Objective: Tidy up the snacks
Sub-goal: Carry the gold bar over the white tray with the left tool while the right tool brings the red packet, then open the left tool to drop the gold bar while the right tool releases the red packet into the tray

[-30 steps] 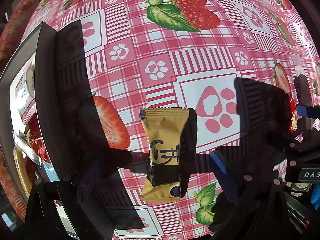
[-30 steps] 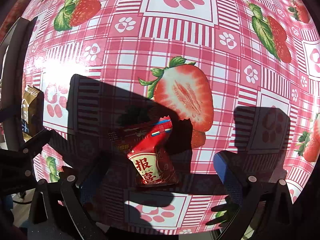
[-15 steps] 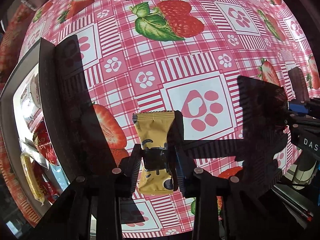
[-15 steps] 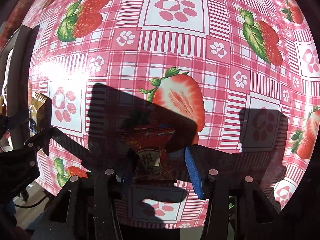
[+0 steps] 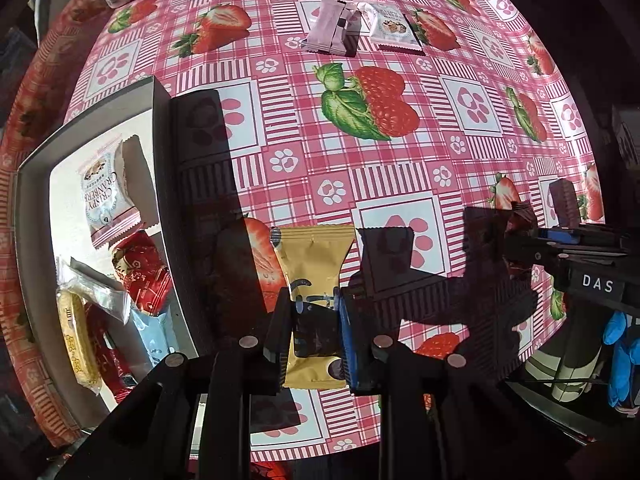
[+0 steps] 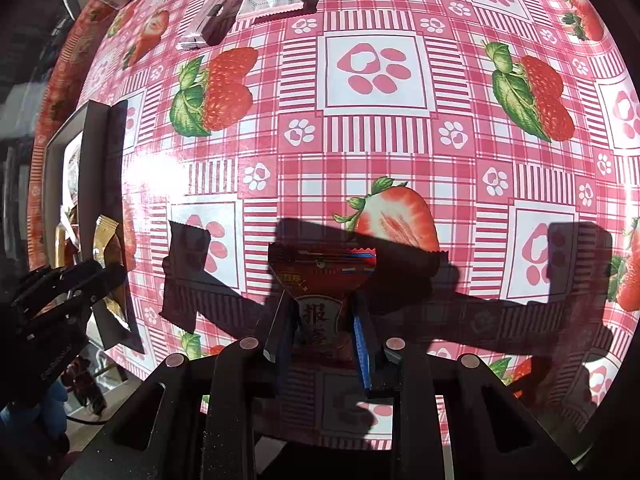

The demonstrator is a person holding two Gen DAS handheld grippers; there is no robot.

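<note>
Covering the counter (image 5: 400, 184) is a glossy pink-and-white checked cloth printed with strawberries, green leaves and paw prints, lit by hard sun that throws sharp dark shadows of both tools across it. Beyond the cloth's rim the room is too dark to make out.

At the lower middle of the left wrist view, the left gripper (image 5: 314, 330) is clamped on a tan snack packet (image 5: 314, 256), its jaws having just been closing on it. A grey tray (image 5: 160, 128) sits at the left of that frame and holds a white cranberry packet (image 5: 106, 192), red packets and a yellow bar. In the upper middle, two pale packets (image 5: 352, 28) lie on the cloth, well apart from the tray. A blue-gloved hand (image 5: 622, 356) shows at the lower right edge.

At the lower middle of the right wrist view, the right gripper (image 6: 322, 330) is closed tight on a red packet (image 6: 320, 280) with printed characters.
</note>
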